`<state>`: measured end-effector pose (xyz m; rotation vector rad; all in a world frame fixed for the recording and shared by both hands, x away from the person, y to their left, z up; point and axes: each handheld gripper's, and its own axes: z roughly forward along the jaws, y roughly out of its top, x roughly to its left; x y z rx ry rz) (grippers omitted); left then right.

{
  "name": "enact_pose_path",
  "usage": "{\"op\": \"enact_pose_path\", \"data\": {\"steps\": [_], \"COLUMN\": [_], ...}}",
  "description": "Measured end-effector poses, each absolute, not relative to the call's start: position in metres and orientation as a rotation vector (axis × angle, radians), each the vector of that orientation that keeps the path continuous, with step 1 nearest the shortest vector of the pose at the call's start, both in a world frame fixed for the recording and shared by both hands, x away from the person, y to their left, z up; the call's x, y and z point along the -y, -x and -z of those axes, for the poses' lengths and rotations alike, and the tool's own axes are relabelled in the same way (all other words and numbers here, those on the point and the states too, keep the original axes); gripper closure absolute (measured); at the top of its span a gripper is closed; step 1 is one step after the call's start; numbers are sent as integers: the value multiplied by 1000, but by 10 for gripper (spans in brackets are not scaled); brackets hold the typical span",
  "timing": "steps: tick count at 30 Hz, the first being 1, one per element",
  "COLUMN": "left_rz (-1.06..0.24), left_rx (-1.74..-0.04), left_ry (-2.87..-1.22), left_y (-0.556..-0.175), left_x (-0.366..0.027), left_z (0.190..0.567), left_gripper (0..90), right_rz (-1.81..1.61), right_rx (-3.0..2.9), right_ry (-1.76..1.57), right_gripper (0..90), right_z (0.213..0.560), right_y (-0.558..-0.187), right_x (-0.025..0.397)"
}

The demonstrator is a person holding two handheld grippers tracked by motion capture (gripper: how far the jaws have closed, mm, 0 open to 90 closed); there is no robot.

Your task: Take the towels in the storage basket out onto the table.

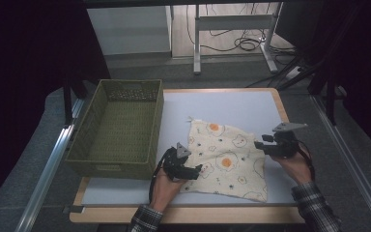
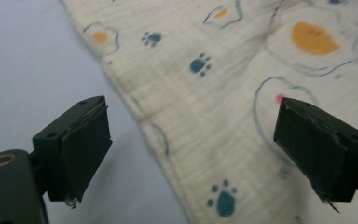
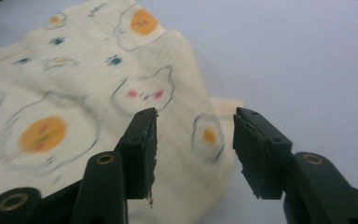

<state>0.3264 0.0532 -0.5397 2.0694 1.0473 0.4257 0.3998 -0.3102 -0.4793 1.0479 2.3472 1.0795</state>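
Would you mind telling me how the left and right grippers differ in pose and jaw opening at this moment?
The left gripper stands with jaws wide apart, straddling the cloth's left edge; the right gripper has a narrower gap at the cloth's right edge. In the high view, the left gripper lies over the cloth's lower left corner, the right beside its right side. Both are open and hold nothing.

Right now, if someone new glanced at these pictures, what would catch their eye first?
Probably the cream cloth printed with fried eggs and paw prints, lying flat on the white table. An open gripper hovers at each side: the left gripper straddles its left edge, the right gripper its right edge. Left of the cloth stands an empty green woven basket.
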Motion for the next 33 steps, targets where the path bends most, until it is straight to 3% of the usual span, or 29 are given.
{"op": "enact_pose_path", "data": {"steps": [6,10,12,17,21,28,33], "left_rz": [-430,-392,-393,-394,-395,-393,-392], "left_rx": [-1054,-1073,-1074,-1073,-1070,-1075,-1076], "left_ry": [-2140,-2132,-2132,-2135,-2136,-2131,-2128], "left_y": [-329,-331,-331,-331,-331,-331,-331], "left_x": [-48,-50,-50,-50,-50,-50,-49], "left_z": [544,544,544,544,544,545,545], "left_gripper": [95,79,78,78,78,78,78], "right_rz": [-1051,-912,-920,-994,-1029,-995,-1053], "right_rx": [-2341,-2386,-2376,-2392,-2460,-2651,-2606], "right_ry": [-1063,-1086,-1077,-969,-890,-800,-808], "right_gripper": [470,834,877,877,870,677,612], "right_z": [495,513,506,472,472,514,495], "right_y": [-433,-444,-442,-423,-403,-361,-361], "right_x": [297,289,288,269,248,215,226]}}
